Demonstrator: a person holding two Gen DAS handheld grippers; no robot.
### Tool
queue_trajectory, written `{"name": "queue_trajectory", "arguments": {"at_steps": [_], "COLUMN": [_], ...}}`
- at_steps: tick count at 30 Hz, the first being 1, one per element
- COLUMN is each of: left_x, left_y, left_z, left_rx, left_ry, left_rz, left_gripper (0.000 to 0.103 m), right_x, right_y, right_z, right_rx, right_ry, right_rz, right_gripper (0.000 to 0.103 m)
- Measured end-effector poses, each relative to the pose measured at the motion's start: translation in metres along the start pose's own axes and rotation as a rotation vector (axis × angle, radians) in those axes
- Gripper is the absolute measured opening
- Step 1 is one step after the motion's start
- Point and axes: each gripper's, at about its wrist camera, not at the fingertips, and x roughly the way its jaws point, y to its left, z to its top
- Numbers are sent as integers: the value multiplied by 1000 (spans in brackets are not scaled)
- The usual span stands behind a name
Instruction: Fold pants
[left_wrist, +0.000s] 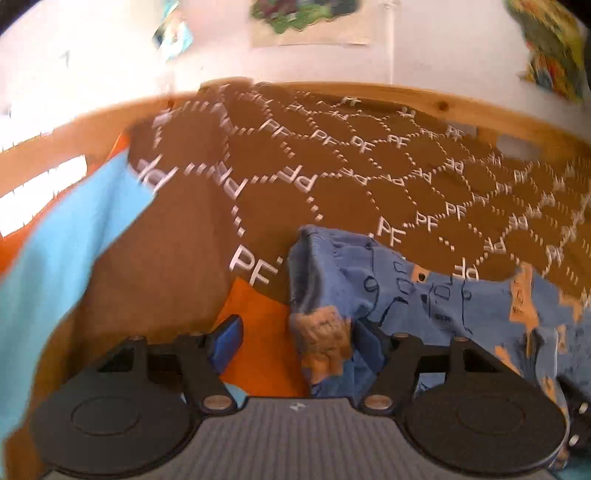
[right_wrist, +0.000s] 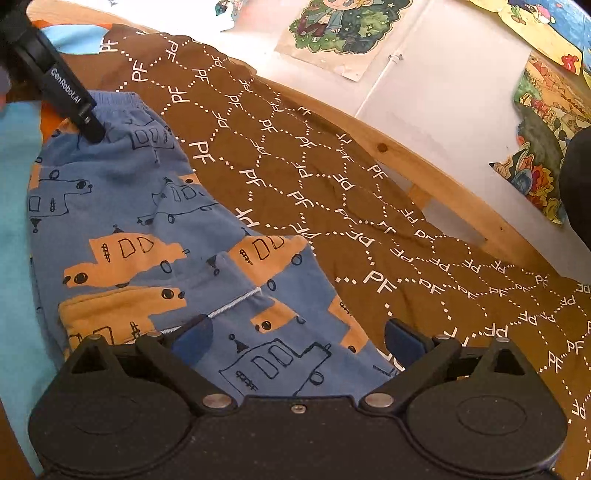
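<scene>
Blue pants (right_wrist: 155, 236) with orange and outlined cars, lying on a brown blanket (right_wrist: 332, 206) printed with white "PF" letters, waistband toward the far left. Left gripper (left_wrist: 295, 332) with fingers spread wide, a bunched fold of the pants between them, nearer the right finger (left_wrist: 364, 338); gripped or not, cannot tell. Right gripper (right_wrist: 291, 339) held wide open over the near leg. Beyond the blanket, a wooden rail (right_wrist: 443, 184) and wall posters (right_wrist: 340, 33).
</scene>
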Motion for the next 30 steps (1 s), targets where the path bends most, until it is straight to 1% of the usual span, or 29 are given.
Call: {"name": "queue_trajectory", "arguments": {"at_steps": [2, 3, 4, 5, 6, 7, 8, 9, 11, 13, 16, 17, 18, 19, 21, 24, 26, 28, 30], "left_x": [1, 3, 5, 8, 11, 15, 17, 19, 19, 21, 23, 22, 22, 22, 16, 3, -8, -20, -35], "left_y": [5, 5, 7, 8, 11, 15, 18, 22, 27, 32, 32, 33, 33, 33, 35, 26, 13, -4, -27], "left_z": [-3, -3, -3, -4, -5, -6, -6, -5, -6, -6, -8, -9, -10, -11, -10, -5, 1, 9, 17], "left_rx": [-9, -11, -23, -55, -99, -149, -196, -234, -281, -306, -324, -330, -332, -332, -327, -274, -212, -134, -41], "left_ry": [-14, -10, -4, 11, 36, 51, 52, 59, 65, 71, 66, 63, 62, 61, 51, 5, -26, -61, -118], "left_rz": [-43, -67, -97, -135, -168, -185, -186, -183, -183, -191, -196, -197, -197, -194, -191, -182, -191, -216, -249], "left_gripper": [71, 69, 65, 55, 48, 45, 37, 32, 27, 27, 26, 24, 19, 17, 14, 12, 12, 12, 12], "right_x": [0, 0, 0, 0, 0, 0, -1, -2, -5, -11, -16, -15, -13, -10, -6, -7, -11, -19, -29], "right_y": [0, 0, 0, 0, 1, 1, 1, 2, 3, 5, 8, 12, 16, 22, 28, 21, 13, -1, -18], "right_z": [0, 0, 0, -1, -1, -1, -1, -1, 2, 7, 14, 15, 15, 14, 12, 15, 16, 17, 15], "right_rx": [-1, 0, 1, 1, 1, -1, -5, -9, -25, -31, -30, -44, -66, -94, -117, -84, -52, -13, 30], "right_ry": [-1, 0, -1, -2, -3, -5, -7, -12, -23, -45, -69, -70, -67, -57, -60, -59, -65, -68, -64], "right_rz": [-1, -1, -3, -6, -10, -14, -16, -23, -42, -67, -40, -26, -13, -2, -8, -4, -20, -34, -37], "right_gripper": [100, 100, 101, 101, 101, 101, 101, 101, 101, 100, 100, 100, 101, 101, 101, 101, 101, 100, 100]}}
